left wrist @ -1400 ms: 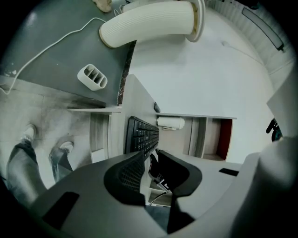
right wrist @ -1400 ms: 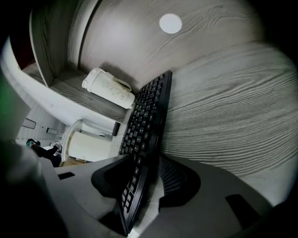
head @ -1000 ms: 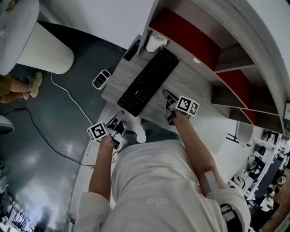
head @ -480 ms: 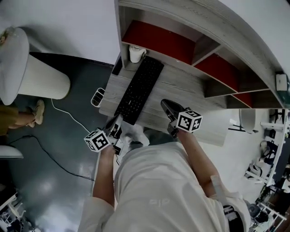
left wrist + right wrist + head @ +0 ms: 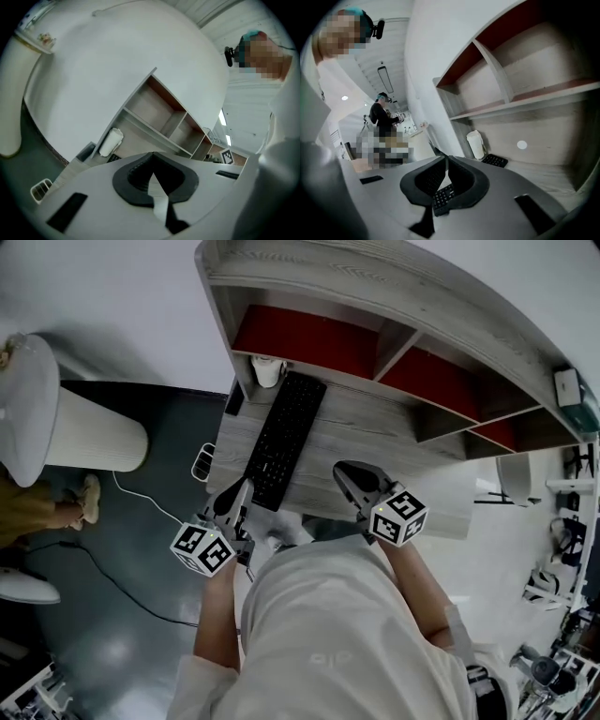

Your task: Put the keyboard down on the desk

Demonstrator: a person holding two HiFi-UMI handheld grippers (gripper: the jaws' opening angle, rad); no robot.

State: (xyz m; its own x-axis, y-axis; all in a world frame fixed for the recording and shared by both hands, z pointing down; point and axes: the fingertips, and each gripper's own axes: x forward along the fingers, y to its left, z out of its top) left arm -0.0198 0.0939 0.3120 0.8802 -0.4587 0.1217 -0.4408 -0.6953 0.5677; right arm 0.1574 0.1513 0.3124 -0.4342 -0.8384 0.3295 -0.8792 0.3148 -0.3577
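Left gripper (image 5: 153,160): jaws pressed fully together, nothing between them. Right gripper (image 5: 447,162): jaws likewise closed and empty. Each is held up in front of the person, at the near edge of the desk (image 5: 384,432), clear of its surface.

Between and beyond them, the black keyboard (image 5: 284,437) lies flat on the desk's left part, untouched by either gripper. Its long side runs from near to far. Its near end sits right at the desk's near edge, close beside the left gripper. Its far end lies just beside a white cup (image 5: 266,369) under the shelf unit (image 5: 375,296).

The task looks finished. The likely risk is a stray knock: a gripper or forearm catching the near end could swing the keyboard, tipping it over the edge towards the floor, or shoving its far end into the cup and toppling it.
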